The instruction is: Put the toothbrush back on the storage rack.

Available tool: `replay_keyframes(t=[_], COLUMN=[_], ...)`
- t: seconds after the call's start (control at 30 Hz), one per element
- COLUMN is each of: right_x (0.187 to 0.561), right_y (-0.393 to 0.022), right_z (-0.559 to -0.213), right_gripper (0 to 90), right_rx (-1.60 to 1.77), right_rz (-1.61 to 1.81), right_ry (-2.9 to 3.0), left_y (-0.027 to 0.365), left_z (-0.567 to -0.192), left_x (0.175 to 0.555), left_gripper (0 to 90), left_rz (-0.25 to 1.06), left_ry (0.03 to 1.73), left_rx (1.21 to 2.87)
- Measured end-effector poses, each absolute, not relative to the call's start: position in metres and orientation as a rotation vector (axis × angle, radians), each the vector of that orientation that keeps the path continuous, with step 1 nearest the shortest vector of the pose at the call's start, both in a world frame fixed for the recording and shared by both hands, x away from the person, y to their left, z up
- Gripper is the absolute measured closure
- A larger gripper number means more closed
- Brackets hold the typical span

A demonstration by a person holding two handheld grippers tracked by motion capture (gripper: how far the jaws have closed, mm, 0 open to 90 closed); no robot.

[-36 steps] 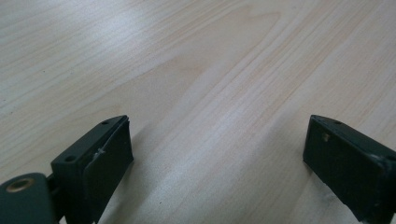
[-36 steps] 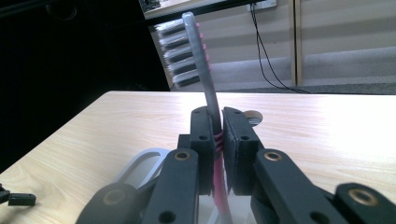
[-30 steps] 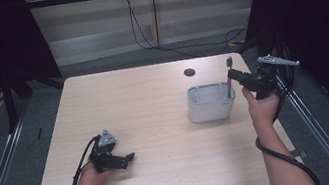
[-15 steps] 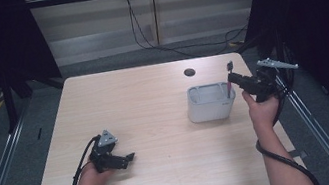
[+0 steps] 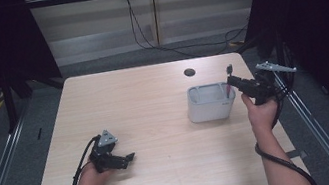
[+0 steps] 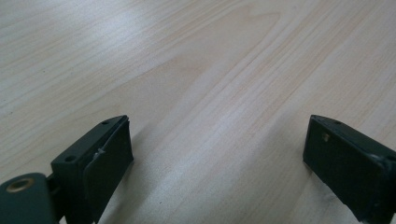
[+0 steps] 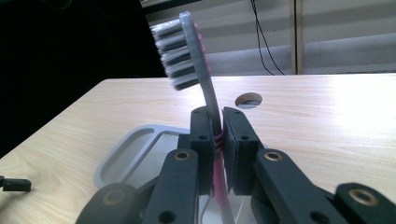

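Note:
My right gripper (image 5: 229,81) (image 7: 218,119) is shut on a toothbrush (image 7: 196,60) with a grey head, grey bristles and a pink handle. It holds the brush upright, bristle end up, over the right end of a grey rectangular holder (image 5: 209,101) (image 7: 126,151). In the high view the toothbrush (image 5: 228,75) shows as a thin stick above the holder's rim. My left gripper (image 5: 128,158) (image 6: 217,154) rests low on the near left part of the wooden table (image 5: 144,106), its jaws wide apart with bare wood between them.
A round cable hole (image 5: 189,72) (image 7: 249,99) lies in the table behind the holder. Cables trail from both grippers. Metal rails run along both sides of the table, and dark curtains hang left and right.
The right gripper and toothbrush have shifted only slightly over the holder. The left gripper has stayed where it was.

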State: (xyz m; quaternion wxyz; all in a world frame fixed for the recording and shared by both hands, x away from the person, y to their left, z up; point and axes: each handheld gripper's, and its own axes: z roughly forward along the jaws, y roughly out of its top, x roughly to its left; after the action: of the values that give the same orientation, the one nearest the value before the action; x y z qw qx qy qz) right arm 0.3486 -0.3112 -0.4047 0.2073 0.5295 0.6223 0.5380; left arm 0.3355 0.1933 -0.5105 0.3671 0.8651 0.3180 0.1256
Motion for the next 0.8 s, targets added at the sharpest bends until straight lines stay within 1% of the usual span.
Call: replay_keyframes(t=[0.8], right_x=[0.344], right_y=[-0.309], right_z=[-0.417], right_gripper=[83.0], right_rx=[1.476], right_rz=[1.457], right_ry=[1.775], left_y=[0.193], left_z=[-0.511], left_x=[0.335], left_gripper=[7.6], left_rz=[0.323], left_ry=[0.817], left_rx=[2.222])
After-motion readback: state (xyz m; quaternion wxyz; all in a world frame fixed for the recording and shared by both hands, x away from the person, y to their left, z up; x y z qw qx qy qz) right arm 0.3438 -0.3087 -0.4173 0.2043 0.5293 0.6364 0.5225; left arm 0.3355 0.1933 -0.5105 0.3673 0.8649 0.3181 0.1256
